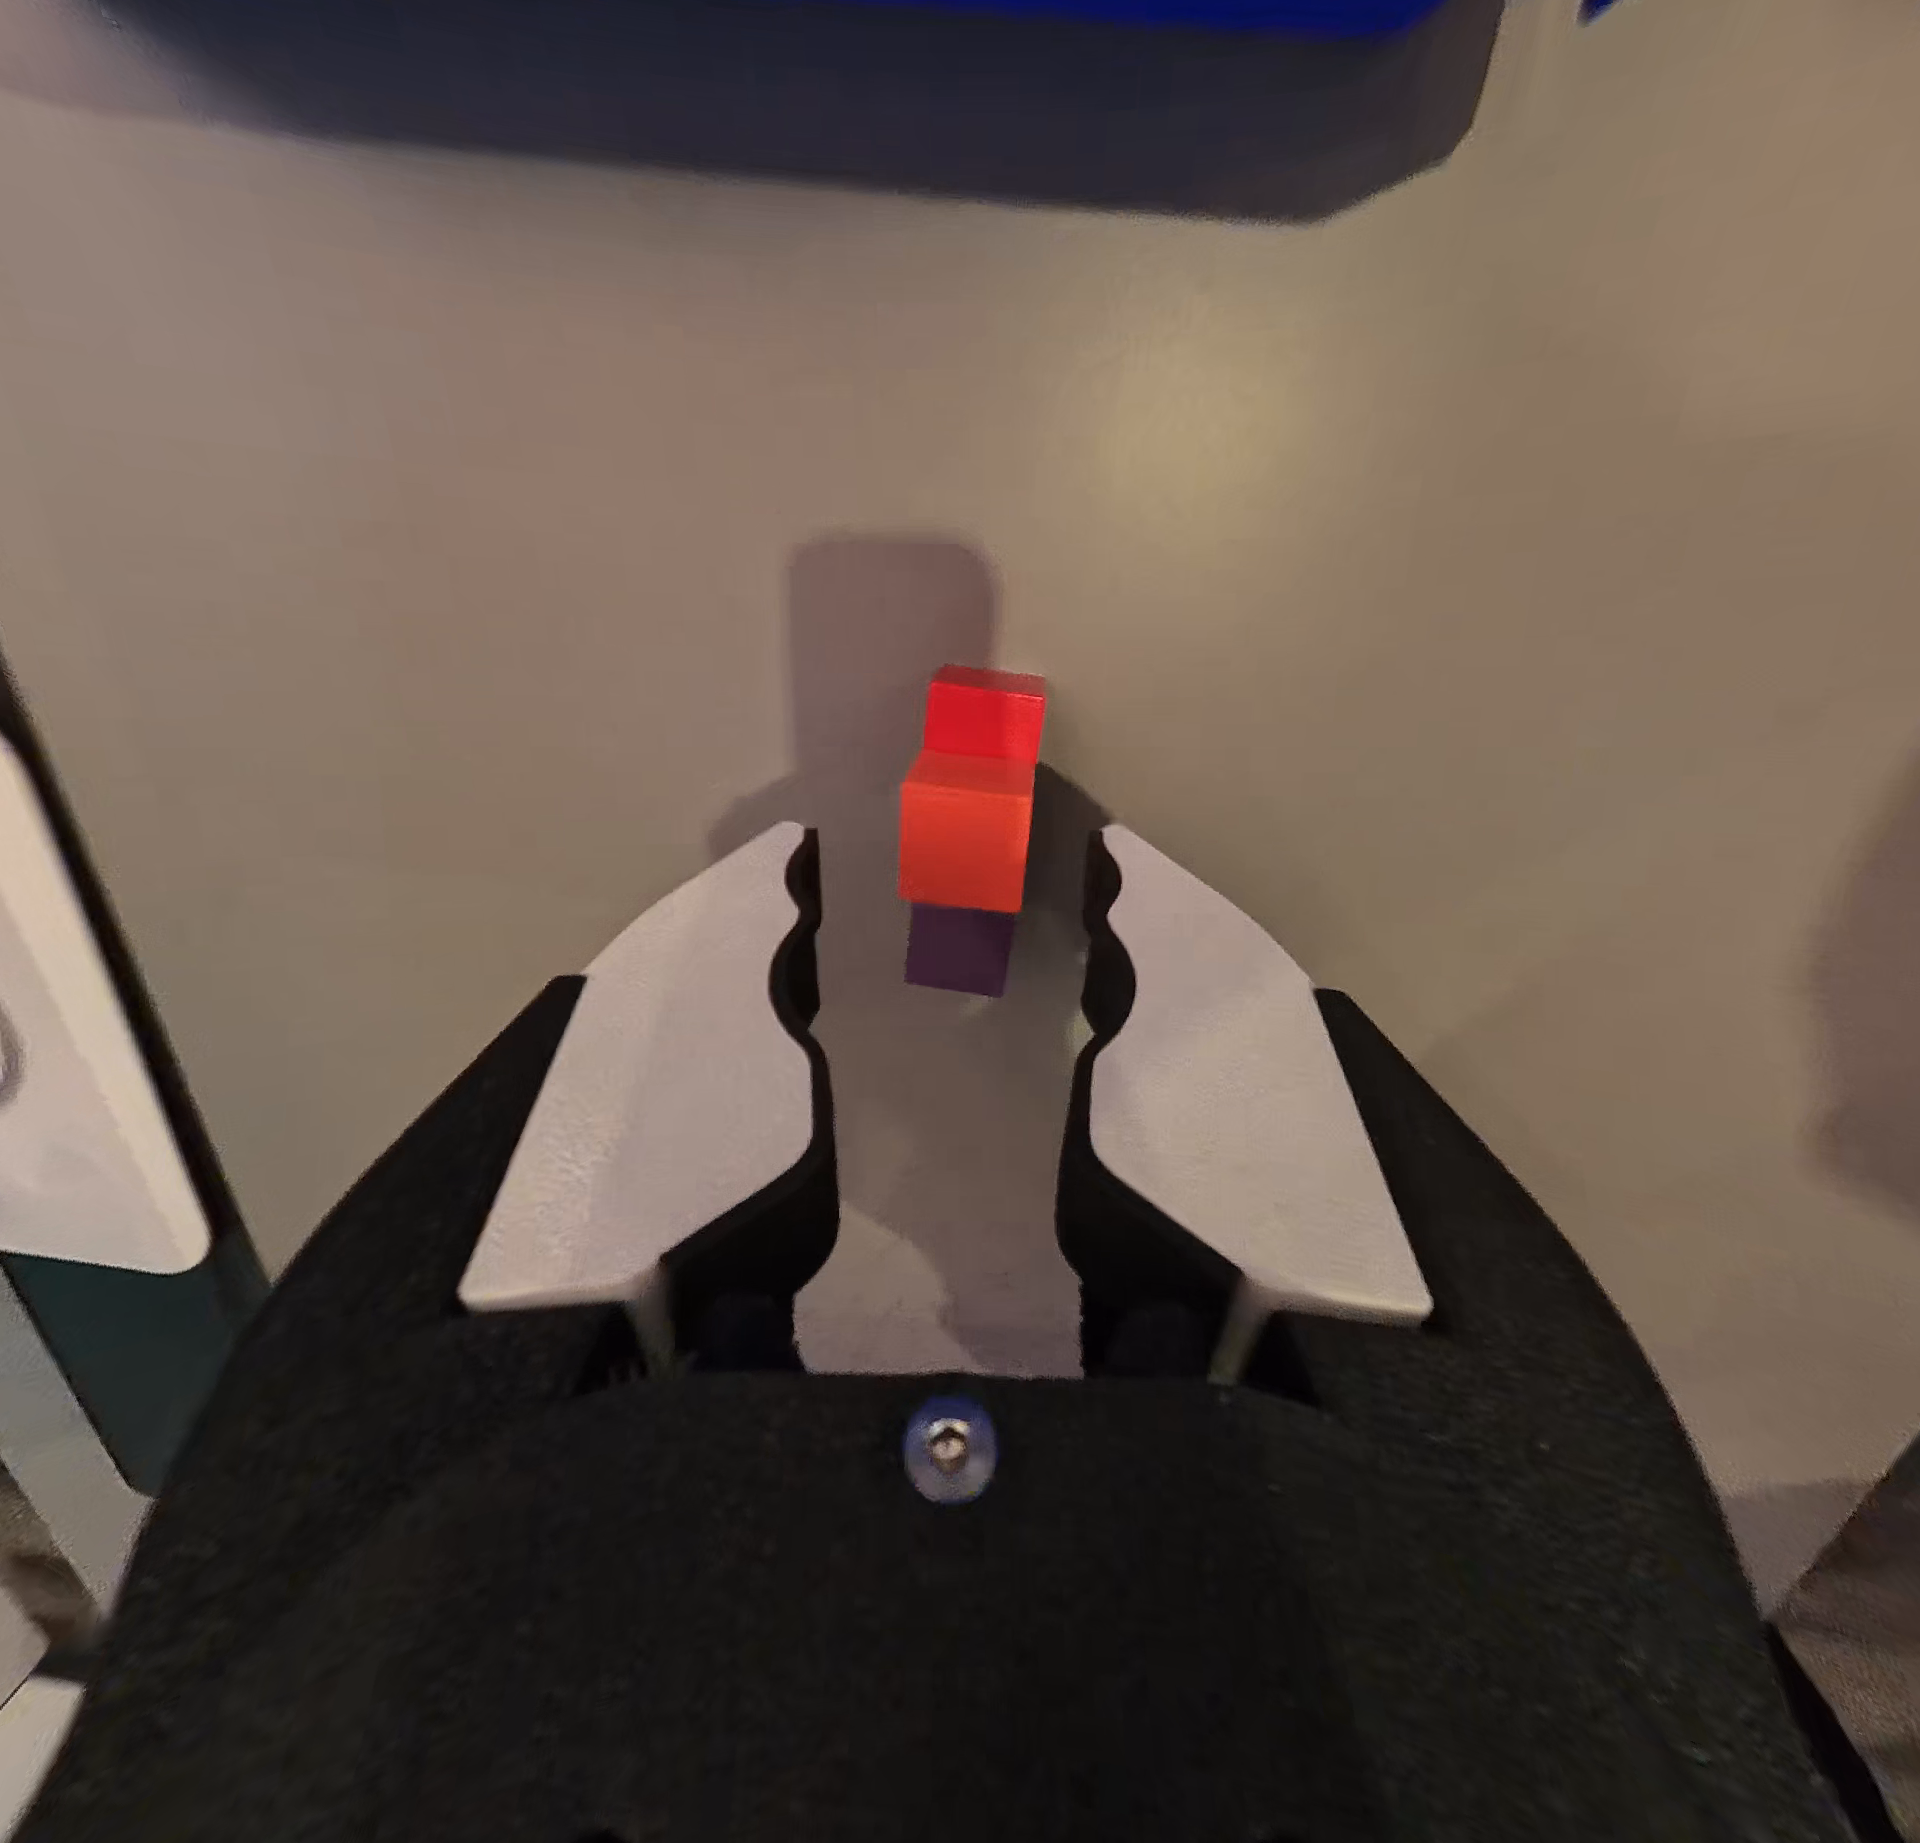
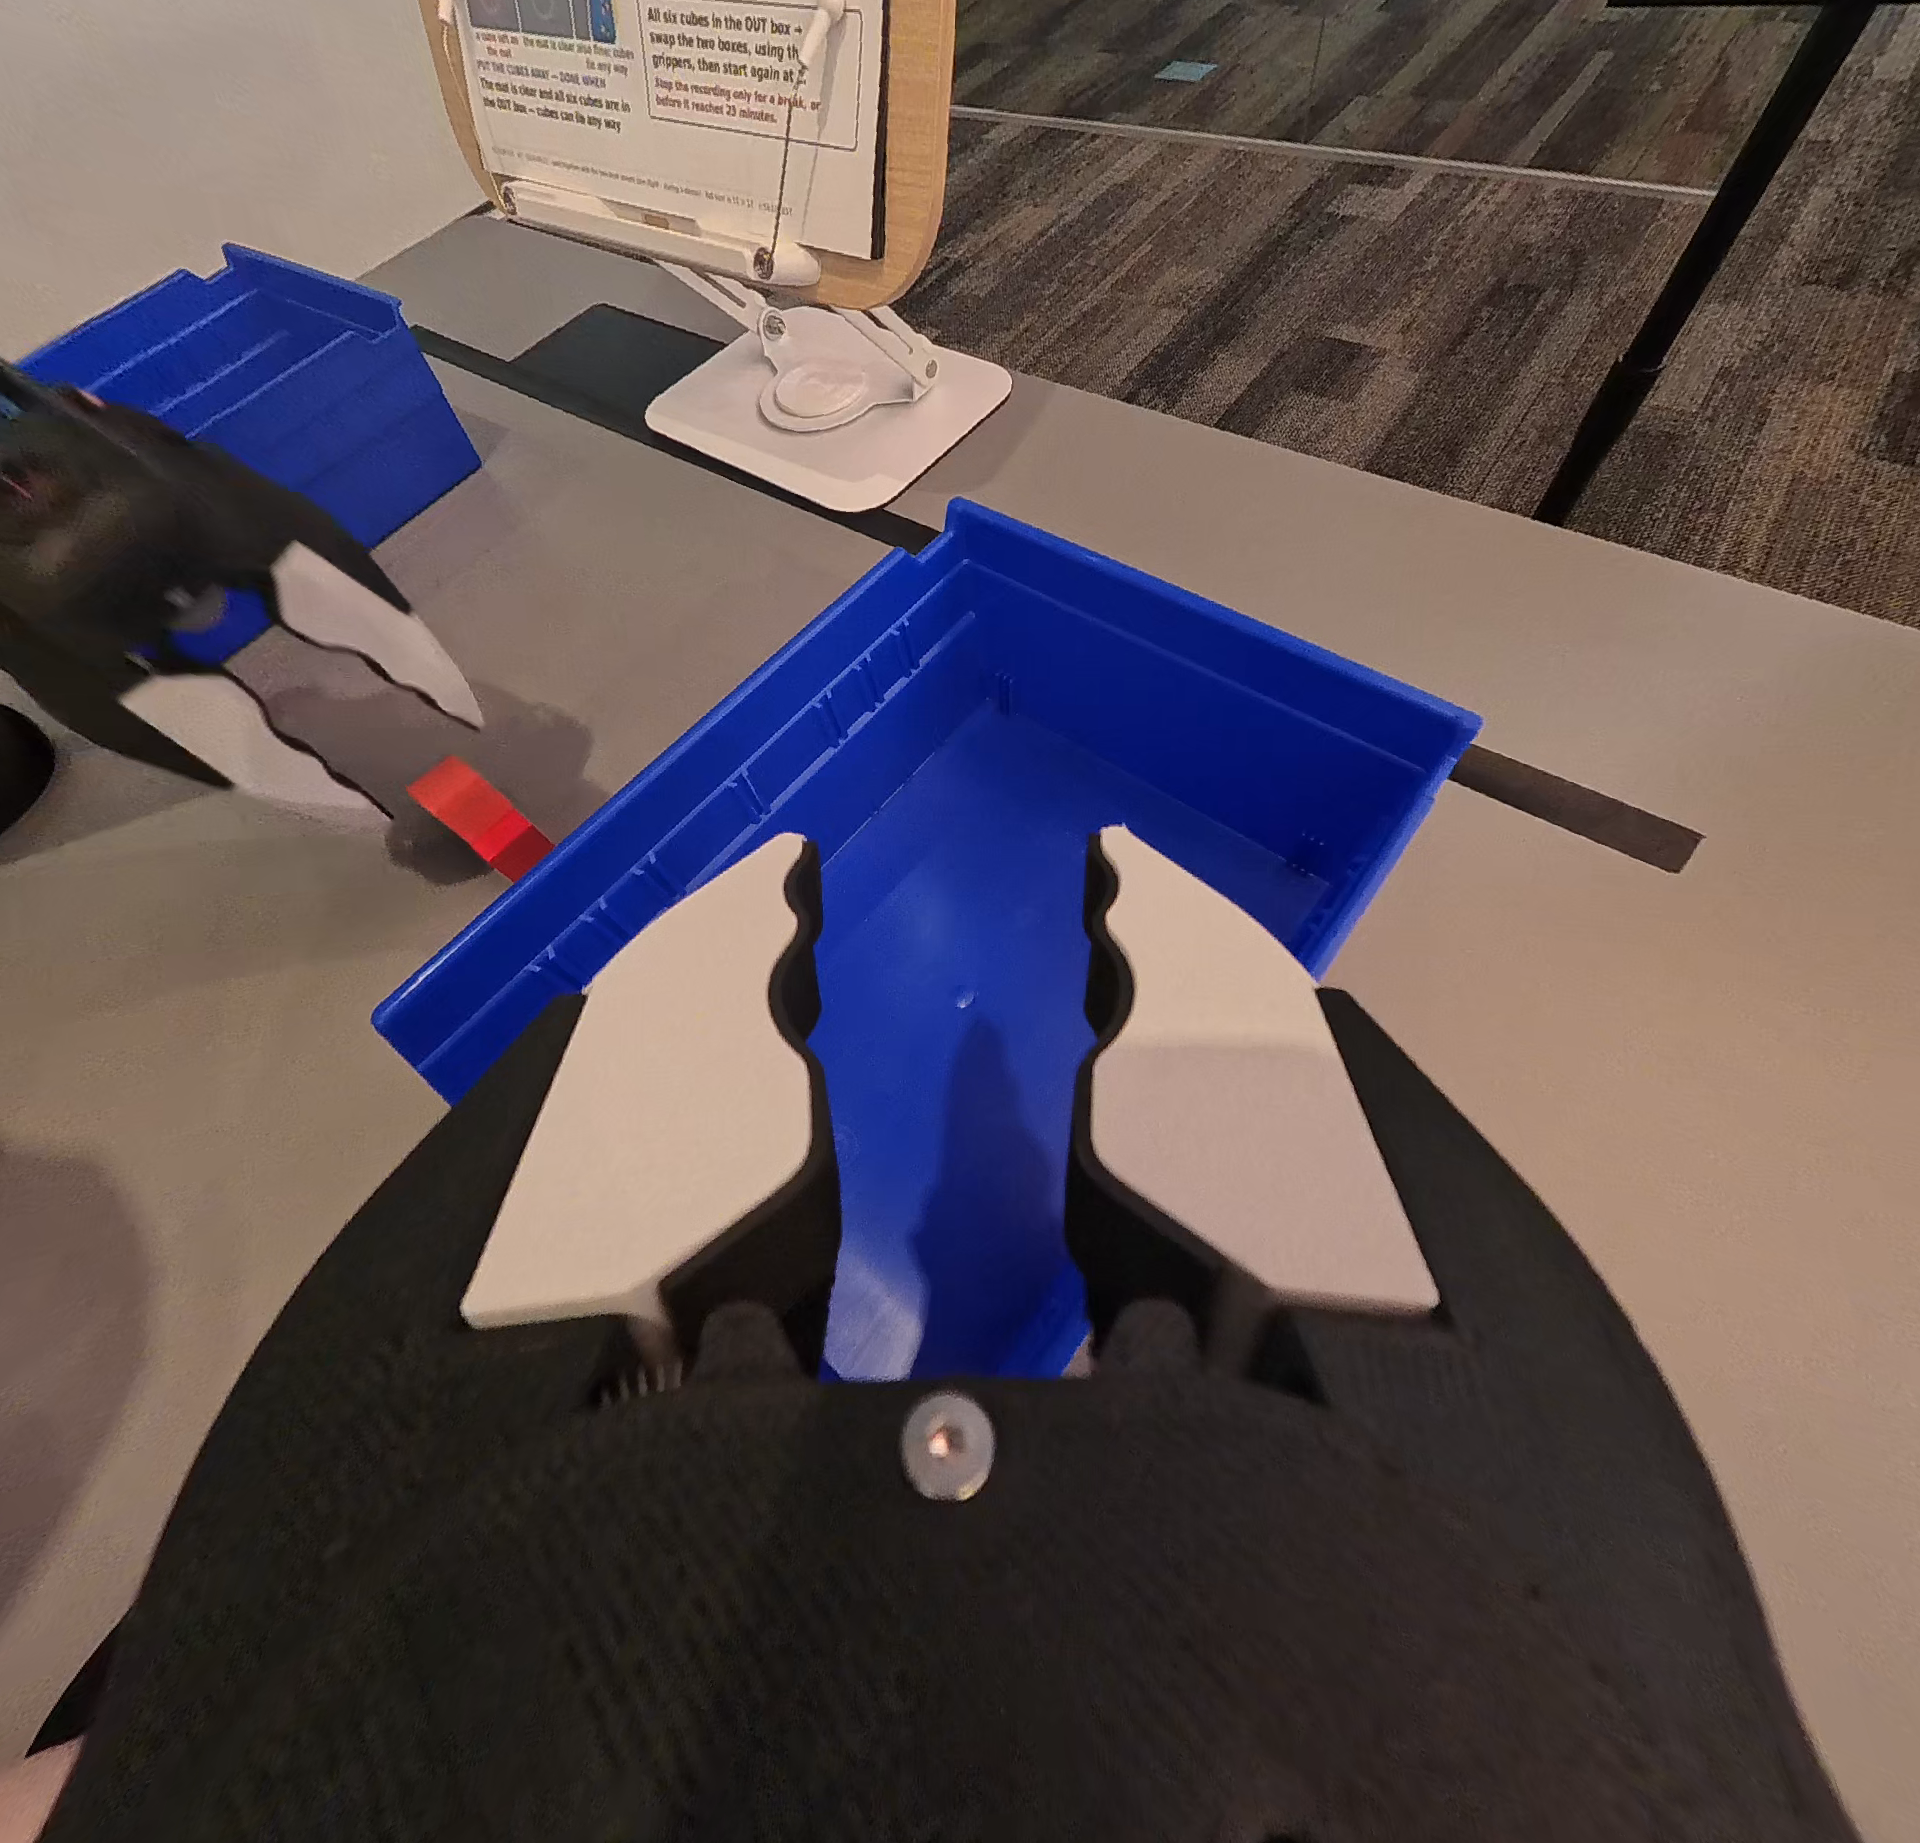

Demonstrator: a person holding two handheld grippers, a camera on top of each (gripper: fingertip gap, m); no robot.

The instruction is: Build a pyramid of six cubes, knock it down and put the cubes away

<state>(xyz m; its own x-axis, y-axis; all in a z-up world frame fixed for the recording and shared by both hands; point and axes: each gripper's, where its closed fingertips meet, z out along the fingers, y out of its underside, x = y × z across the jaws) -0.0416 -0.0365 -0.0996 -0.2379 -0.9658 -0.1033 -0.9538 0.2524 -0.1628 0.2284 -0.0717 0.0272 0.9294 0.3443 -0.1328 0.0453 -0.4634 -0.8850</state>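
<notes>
**Op:** While both tongs hang free, I log them first. My left gripper (image 1: 951,920) is spread with nothing between the fingers, centre of the left wrist view, and hovers over a tight cluster of cubes: orange cube (image 1: 964,848) nearest the lens, red cube (image 1: 985,715) just beyond it, purple cube (image 1: 958,950) below, half covered by the orange.

**Obs:** And the right one?

**Op:** My right gripper (image 2: 951,920) is likewise released and empty, poised over the blue bin (image 2: 1195,650) at mid-frame. No cube shows on the bin floor that I can see; the near end is hidden behind the tongs.

**Obs:** Stage?

**Op:** Hard to fix. I count three cubes, touching, on the grey table (image 2: 1558,1066); whether orange sits on purple or merely in front, I cannot tell. A second blue bin (image 2: 312,391) stands upper left of the right wrist view, its inside unseen. My judgement: either early building or the start of clearing away.

**Obs:** Next move?

**Op:** Lower the left tongs squarely astride the orange cube, which sits slightly right of the gap, so shift first. Risk: nudging the red neighbour.
</notes>
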